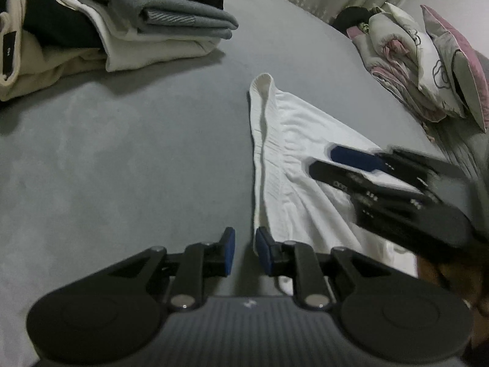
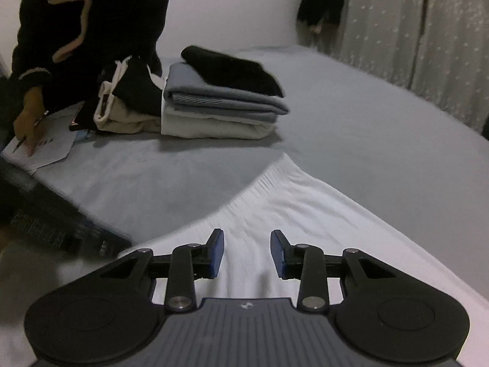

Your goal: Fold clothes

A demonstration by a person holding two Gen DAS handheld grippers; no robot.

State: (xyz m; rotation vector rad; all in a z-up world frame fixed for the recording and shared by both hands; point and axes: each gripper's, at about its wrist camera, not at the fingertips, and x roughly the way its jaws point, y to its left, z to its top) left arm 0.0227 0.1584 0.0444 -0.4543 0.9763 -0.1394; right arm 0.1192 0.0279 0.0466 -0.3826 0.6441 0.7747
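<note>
On the left side of the bed point(image 1: 107, 153), toward the far edge, sits a pile point(image 1: 146, 30) of folded clothes: grey on top of white, with black and cream ones beside it. A person point(image 2: 76, 30) in black leans over a paper point(image 2: 49, 146) at the bed's left edge. The left gripper point(image 1: 245, 252) hangs just over the bed, its blue pads a little way apart and holding nothing; its right pad is just beside the near end of the white garment point(image 1: 293, 159). That garment lies flat on the right half of the bed, with its stretchy band running away from the near edge. The right gripper point(image 1: 324, 158) is over the cloth with its fingers wider apart, also holding nothing; whether it touches the cloth cannot be told. On the far right edge lie pillows point(image 1: 428, 70). I think the next step is to grab the cloth and fold it. It could go wrong if a pad pinches only the top layer, so the fold comes out crooked. The pads could also pinch the grey sheet with the cloth, and then the sheet would lift too. A quick pull might bunch up the thin cloth.
</note>
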